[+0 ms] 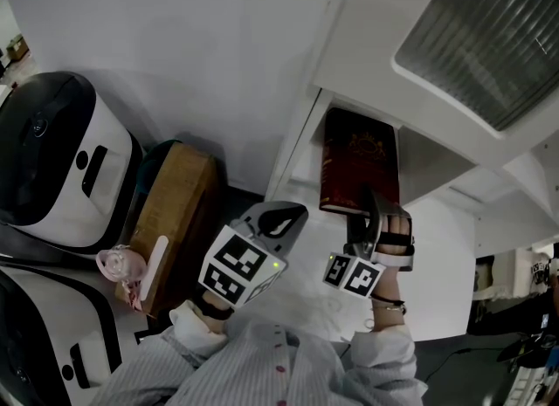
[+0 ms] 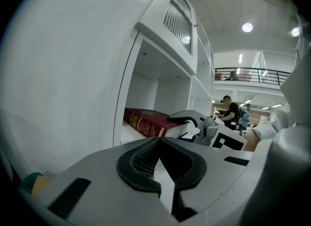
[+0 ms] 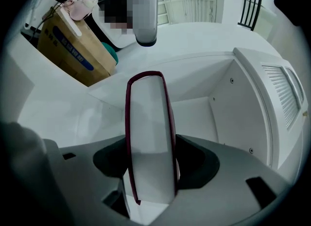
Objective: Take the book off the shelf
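The dark red book [image 1: 360, 161] lies flat, cover up, on the floor of an open compartment in the white shelf [image 1: 376, 55]. Its long axis runs from the opening into the depth, and its gilt-lettered spine faces left, close beside the compartment's left upright [image 1: 297, 147]. The floor to the book's right is bare up to the right wall, and the ceiling stands well above the cover. The right gripper [image 1: 372, 203] is clamped on the book's near short end, one jaw on each cover. The left gripper [image 1: 281, 218] hangs outside the opening, in front of the upright, jaws together on nothing. A cardboard box [image 1: 175, 208] stands left of the shelf.
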Available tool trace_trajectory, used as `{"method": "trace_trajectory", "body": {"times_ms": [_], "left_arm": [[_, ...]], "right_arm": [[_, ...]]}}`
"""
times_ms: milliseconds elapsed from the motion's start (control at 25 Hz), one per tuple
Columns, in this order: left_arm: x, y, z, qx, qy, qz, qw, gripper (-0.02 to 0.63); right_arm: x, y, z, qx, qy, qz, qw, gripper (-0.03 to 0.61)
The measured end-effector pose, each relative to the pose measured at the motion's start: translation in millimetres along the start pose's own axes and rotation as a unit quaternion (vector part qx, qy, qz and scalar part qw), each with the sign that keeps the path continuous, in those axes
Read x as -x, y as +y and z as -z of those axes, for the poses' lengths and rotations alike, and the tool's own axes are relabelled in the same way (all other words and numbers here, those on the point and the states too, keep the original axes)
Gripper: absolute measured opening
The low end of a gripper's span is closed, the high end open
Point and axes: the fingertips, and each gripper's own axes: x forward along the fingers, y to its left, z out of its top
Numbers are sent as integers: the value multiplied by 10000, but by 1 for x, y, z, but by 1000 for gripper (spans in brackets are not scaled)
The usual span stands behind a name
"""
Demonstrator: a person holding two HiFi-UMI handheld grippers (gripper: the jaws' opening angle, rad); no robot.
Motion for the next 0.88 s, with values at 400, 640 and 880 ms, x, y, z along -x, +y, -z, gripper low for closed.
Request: {"method": "trace_trajectory", "body": {"times_ms": [400, 640, 880], "left_arm": [[1, -7, -2, -98, 8, 21, 9999, 10], [4, -11, -4, -144, -2, 22, 9999, 10], [7, -13, -6, -182, -60, 11, 9998, 10]], "right_arm": [[2, -1, 3, 26, 69, -32, 10000, 255], [11, -6, 1, -245, -13, -2, 9997, 249], [19, -9, 0, -452, -74, 7, 9990, 245]]}}
